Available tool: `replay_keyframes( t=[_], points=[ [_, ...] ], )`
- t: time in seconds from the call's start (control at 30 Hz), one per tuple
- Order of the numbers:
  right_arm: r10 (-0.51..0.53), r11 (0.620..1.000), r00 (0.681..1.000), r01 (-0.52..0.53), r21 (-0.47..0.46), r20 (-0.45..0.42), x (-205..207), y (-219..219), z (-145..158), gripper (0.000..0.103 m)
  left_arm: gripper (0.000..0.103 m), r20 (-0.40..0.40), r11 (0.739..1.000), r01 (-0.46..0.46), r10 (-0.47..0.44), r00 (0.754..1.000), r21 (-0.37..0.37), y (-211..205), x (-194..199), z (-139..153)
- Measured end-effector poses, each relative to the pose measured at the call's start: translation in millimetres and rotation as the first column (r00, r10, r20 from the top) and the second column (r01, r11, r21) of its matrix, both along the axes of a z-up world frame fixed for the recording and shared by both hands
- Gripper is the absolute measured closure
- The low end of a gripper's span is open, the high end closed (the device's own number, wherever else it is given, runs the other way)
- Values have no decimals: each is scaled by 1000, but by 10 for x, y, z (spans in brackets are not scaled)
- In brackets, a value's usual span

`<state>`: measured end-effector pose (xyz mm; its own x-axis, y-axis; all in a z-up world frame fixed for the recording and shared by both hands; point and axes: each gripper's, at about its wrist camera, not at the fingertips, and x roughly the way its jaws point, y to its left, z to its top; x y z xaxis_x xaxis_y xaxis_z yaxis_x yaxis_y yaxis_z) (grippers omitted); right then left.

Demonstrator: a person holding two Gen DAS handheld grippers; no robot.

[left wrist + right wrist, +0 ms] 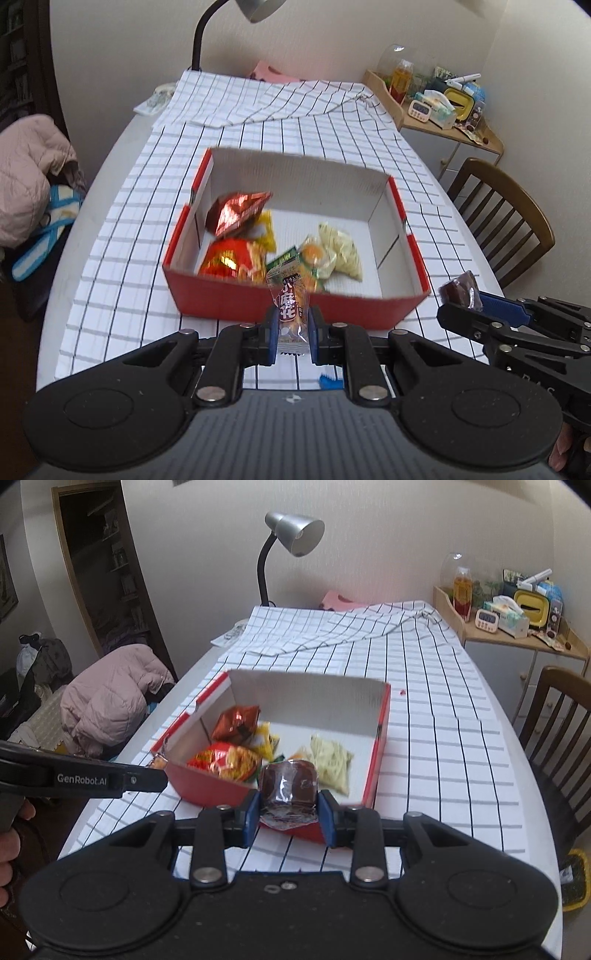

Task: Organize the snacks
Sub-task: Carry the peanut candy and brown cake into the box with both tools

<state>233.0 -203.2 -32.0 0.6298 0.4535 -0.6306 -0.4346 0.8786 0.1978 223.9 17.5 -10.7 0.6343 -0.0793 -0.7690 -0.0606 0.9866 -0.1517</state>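
Note:
A red cardboard box (280, 302) (380, 753) with a white inside sits on the checked tablecloth. It holds several snack packets: a shiny red-brown bag (236, 212) (236, 722), an orange-red bag (231, 260) (225, 762) and a pale yellow bag (341, 253) (330, 762). My left gripper (292, 328) is shut on a small clear packet with brown lettering (290, 308), held upright just in front of the box's near wall. My right gripper (290, 806) is shut on a dark brown wrapped snack (290, 786) (460, 290) over the box's near corner.
A desk lamp (291, 535) stands at the table's far end beside a folded checked cloth (295, 99). A wooden chair (506, 218) stands at the right. A cluttered side shelf (517, 620) lies beyond. A pink jacket (110, 698) lies at the left.

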Motion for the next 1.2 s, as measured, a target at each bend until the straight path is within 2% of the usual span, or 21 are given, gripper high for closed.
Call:
replay_keyframes(
  t=[0.17, 0.63, 0.93, 1.2],
  points=[
    [-14, 1000, 1000, 14, -12, 3, 186, 69, 38, 71, 87, 11, 1000, 11, -11, 1000, 30, -21, 214, 89],
    [-60, 997, 996, 56, -57, -69, 774, 228, -120, 71, 87, -49, 998, 15, -11, 999, 66, 80, 927, 15],
    [-39, 991, 990, 22, -130, -132, 1044, 403, -366, 71, 87, -119, 993, 67, -55, 991, 102, 30, 1350, -215],
    [12, 979, 983, -48, -197, -182, 1209, 611, -588, 71, 87, -167, 984, 117, -95, 981, 131, -54, 1639, -467]
  ],
)
